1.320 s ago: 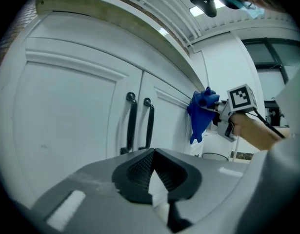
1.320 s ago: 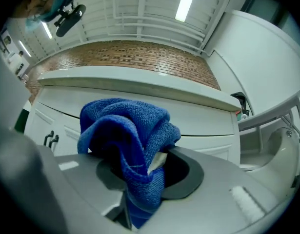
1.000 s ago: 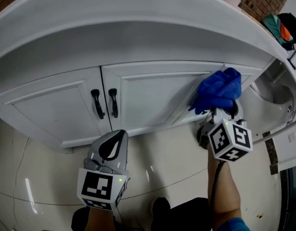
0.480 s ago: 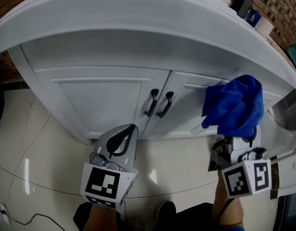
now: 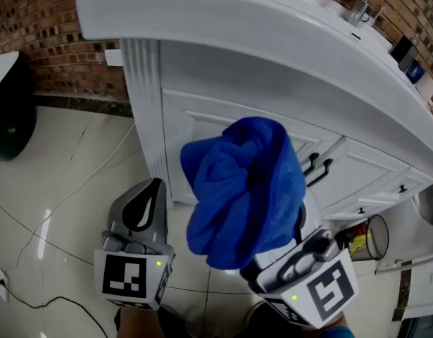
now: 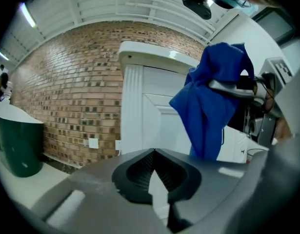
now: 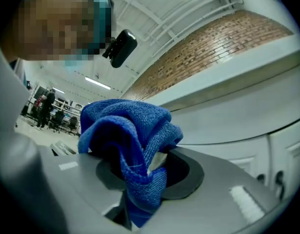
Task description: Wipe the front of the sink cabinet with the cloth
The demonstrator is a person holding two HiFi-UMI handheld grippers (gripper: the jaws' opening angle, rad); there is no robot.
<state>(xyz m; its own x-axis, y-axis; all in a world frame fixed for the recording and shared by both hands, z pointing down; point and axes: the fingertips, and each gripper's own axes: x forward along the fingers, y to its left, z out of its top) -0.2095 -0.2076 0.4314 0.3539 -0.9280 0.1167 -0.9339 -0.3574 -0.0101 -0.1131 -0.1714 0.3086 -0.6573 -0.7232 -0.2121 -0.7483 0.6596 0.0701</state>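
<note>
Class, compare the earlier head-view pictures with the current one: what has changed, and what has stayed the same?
The right gripper carried the blue cloth leftward along the cabinet, from the right-hand door to its left end, nearer the camera. Unchanged: its jaws stay shut on the cloth; the left gripper stays low, shut and empty.

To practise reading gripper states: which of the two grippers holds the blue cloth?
The right gripper: its jaws are shut on the blue cloth. The left gripper has its jaws shut with nothing between them.
</note>
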